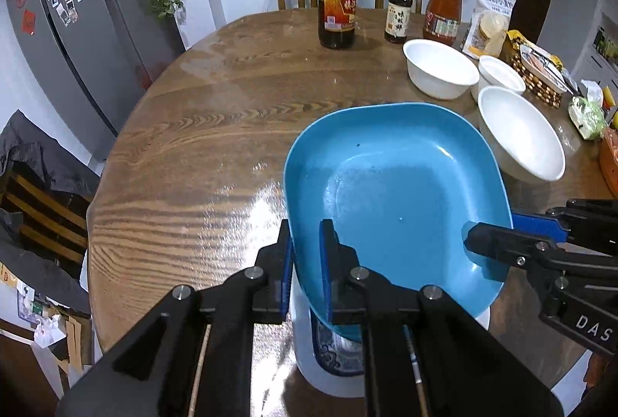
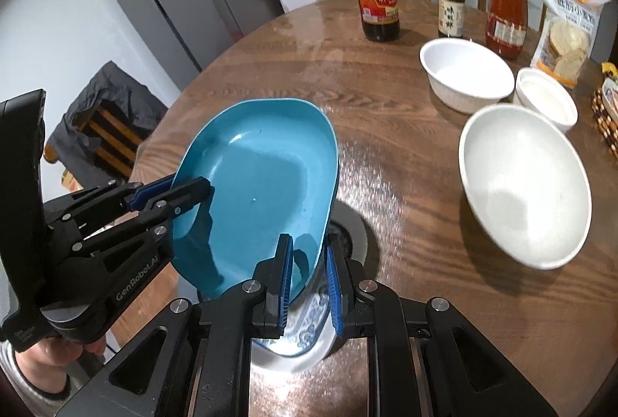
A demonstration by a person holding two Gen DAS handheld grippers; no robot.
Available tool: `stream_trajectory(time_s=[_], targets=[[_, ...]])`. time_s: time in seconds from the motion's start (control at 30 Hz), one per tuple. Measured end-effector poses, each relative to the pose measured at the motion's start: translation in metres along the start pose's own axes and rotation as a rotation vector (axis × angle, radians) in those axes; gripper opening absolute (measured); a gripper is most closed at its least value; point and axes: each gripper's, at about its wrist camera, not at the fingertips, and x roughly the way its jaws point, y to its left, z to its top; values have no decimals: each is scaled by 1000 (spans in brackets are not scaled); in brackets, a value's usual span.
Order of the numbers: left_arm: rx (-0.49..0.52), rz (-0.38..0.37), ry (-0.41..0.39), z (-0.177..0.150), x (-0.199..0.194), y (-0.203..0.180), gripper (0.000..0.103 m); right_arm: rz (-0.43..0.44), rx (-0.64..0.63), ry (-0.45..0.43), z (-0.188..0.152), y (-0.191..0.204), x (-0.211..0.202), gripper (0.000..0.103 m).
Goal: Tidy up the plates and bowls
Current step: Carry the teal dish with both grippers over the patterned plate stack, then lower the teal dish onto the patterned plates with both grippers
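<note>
Below, the blue plate [image 1: 394, 193] is held tilted over a patterned plate [image 2: 305, 332], its rim clamped by both the left gripper [image 1: 307, 243] and right gripper [image 2: 309, 262]. Level lowering is advised before release; white bowls [image 2: 525, 185] wait beyond.

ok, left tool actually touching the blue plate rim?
Touching. In the left wrist view the left tool has one finger on each side of the blue plate rim, pads pressed against it with no gap.

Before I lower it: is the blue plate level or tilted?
Tilted: the blue plate hangs clear of the table, clamped by both grippers, above a patterned plate.
</note>
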Motion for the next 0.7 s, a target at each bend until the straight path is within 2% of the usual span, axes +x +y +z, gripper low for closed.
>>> stream_trajectory(time_s=[0.7], targets=[[19, 8, 63, -31, 12, -9, 12, -1, 18, 92, -30, 2, 16, 19]])
